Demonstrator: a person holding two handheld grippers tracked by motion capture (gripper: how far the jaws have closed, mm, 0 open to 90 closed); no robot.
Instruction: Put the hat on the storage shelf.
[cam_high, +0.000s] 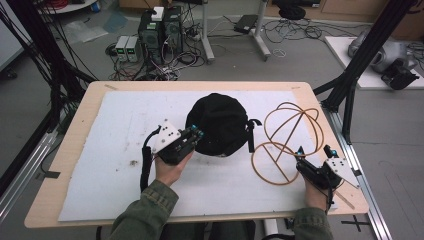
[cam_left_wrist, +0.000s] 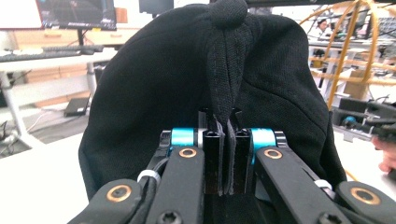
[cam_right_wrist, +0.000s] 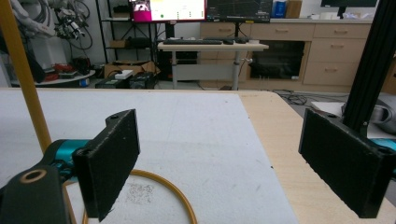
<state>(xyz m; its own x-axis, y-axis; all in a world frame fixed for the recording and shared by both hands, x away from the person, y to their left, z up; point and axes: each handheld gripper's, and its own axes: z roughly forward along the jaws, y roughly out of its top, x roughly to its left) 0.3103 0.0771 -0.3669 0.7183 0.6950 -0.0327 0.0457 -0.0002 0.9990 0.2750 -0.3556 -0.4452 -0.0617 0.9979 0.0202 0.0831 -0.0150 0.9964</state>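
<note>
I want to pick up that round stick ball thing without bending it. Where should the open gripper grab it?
Probably the bottom ring of the rattan frame, on the near edge by the right gripper. That ring lies flat on the white mat, thin enough for the wide-open jaws; come in low from the person's side.
</note>
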